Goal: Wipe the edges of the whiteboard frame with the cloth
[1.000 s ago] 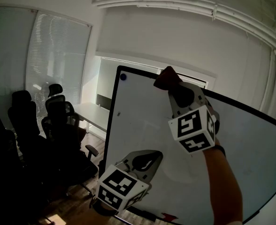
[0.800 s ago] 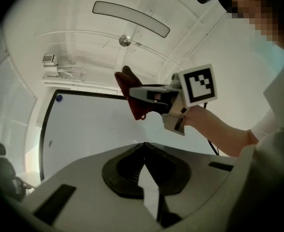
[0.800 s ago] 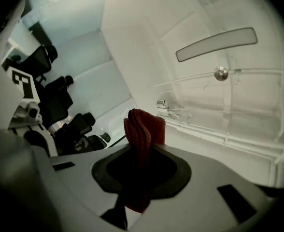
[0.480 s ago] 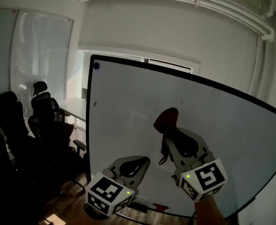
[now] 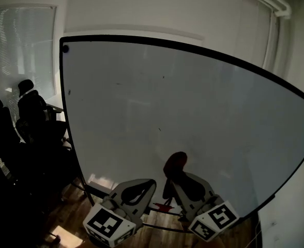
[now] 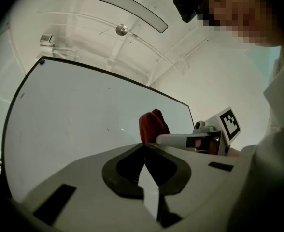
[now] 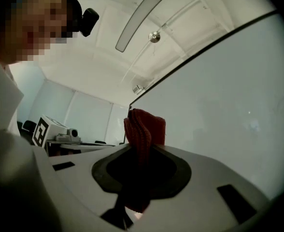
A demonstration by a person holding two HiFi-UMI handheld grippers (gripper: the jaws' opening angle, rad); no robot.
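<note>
A large whiteboard (image 5: 183, 112) with a thin black frame (image 5: 141, 40) fills the head view. My right gripper (image 5: 175, 172) is shut on a dark red cloth (image 5: 176, 163), low in front of the board's lower part. The same red cloth (image 7: 144, 129) sticks up from between the shut jaws in the right gripper view, with the frame's edge (image 7: 200, 54) above it. My left gripper (image 5: 149, 182) hangs beside it at the lower left, shut with nothing in it. In the left gripper view the cloth (image 6: 151, 126) and the right gripper's marker cube (image 6: 227, 123) show ahead.
Black office chairs (image 5: 28, 123) stand at the left by a blinded window (image 5: 23, 45). A red-tipped object (image 5: 165, 206) lies by the board's bottom edge. Wooden floor (image 5: 72, 211) shows below. A ceiling light (image 7: 138, 21) is overhead.
My right gripper has come down with the cloth from the board's top frame edge to its lower part. The head view has shifted so the whole board shows. The left gripper stays low.
</note>
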